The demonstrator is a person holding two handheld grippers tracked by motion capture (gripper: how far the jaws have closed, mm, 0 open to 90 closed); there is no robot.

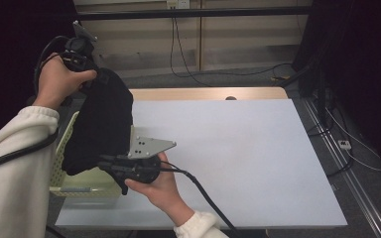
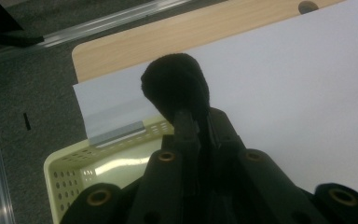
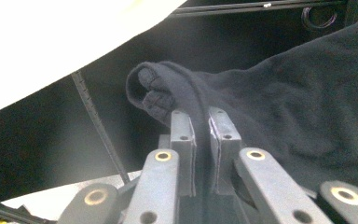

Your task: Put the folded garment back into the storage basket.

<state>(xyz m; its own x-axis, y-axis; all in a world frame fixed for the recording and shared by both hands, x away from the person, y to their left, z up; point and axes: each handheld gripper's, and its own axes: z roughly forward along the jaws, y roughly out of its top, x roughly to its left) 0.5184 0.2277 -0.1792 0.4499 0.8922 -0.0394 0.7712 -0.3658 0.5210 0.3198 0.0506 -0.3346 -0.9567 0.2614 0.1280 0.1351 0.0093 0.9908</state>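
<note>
Black fleece cloth held up between two grippers, over the basket

The soft black fleece cloth (image 1: 101, 124) hangs lengthwise, top edge far, bottom edge near, above the pale yellow perforated plastic basket (image 1: 64, 163) at the white table (image 1: 238, 158) edge. The left gripper (image 2: 196, 123) pinches its upper fold; the right gripper (image 3: 200, 126) is clamped tight on its lower hem.

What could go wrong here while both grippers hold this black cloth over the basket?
The left gripper and right gripper each pinch just a small fold of the black cloth, so an edge may slip out. The cloth hangs close over the basket at the table edge; dragging it could snag the rim and tip the basket off.
</note>
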